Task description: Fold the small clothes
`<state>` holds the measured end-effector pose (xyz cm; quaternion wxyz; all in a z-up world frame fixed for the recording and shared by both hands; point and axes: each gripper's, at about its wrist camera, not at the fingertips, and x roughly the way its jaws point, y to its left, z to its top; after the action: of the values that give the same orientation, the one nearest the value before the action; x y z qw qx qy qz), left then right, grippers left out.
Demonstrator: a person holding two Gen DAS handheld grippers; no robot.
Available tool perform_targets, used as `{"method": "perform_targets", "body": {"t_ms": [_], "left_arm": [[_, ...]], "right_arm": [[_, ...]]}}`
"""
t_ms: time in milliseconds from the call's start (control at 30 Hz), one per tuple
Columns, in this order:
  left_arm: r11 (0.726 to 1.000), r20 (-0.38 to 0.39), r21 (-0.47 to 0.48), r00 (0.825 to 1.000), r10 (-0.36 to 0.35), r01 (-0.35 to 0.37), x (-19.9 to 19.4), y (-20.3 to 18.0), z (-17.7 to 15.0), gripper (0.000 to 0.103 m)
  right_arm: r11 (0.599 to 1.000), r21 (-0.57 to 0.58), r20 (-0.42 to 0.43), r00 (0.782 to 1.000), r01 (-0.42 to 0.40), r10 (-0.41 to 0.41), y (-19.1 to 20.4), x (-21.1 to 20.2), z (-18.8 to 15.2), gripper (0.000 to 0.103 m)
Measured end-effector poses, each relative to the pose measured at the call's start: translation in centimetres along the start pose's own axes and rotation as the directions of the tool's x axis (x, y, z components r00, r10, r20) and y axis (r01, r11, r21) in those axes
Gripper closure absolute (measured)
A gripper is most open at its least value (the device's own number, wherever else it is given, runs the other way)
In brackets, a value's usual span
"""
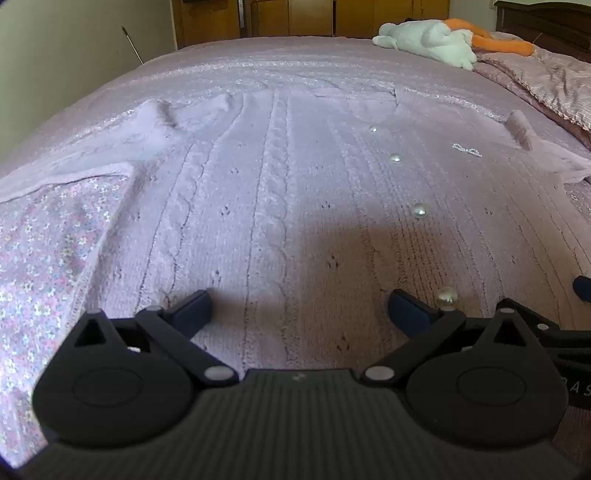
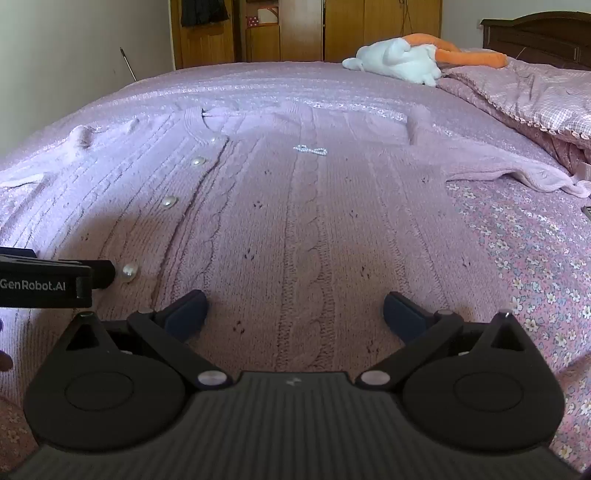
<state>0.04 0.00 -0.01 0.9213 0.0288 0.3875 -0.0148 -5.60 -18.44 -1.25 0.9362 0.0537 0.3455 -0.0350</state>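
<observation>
Left gripper [image 1: 298,308]: released, jaws wide over the cardigan [image 1: 280,192].
Right gripper [image 2: 294,309]: released; only its view shows wardrobe [image 2: 295,29] at 12 o'clock.
Sheet [image 1: 40,236]: 9 o'clock left view, 3 o'clock right.

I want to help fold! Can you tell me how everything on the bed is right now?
Cardigan: spread flat, buttoned, not folded yet.
Left claw: open, holding nothing, over the cardigan.
Right claw: open, holding nothing, over the cardigan.
Plush toy: lying on its side by the quilt.
Quilt: rumpled.
</observation>
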Motion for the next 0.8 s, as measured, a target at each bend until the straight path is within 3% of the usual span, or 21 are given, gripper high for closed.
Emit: {"method": "perform_targets", "body": {"t_ms": [800], "left_arm": [[1.0, 0.01, 0.0, 1.0, 0.005, -0.005, 0.24, -0.12, -0.16, 0.0]], "right_arm": [[1.0, -0.013, 0.005, 1.0, 0.01, -0.01, 0.07, 0.05, -0.05, 0.0]]}}
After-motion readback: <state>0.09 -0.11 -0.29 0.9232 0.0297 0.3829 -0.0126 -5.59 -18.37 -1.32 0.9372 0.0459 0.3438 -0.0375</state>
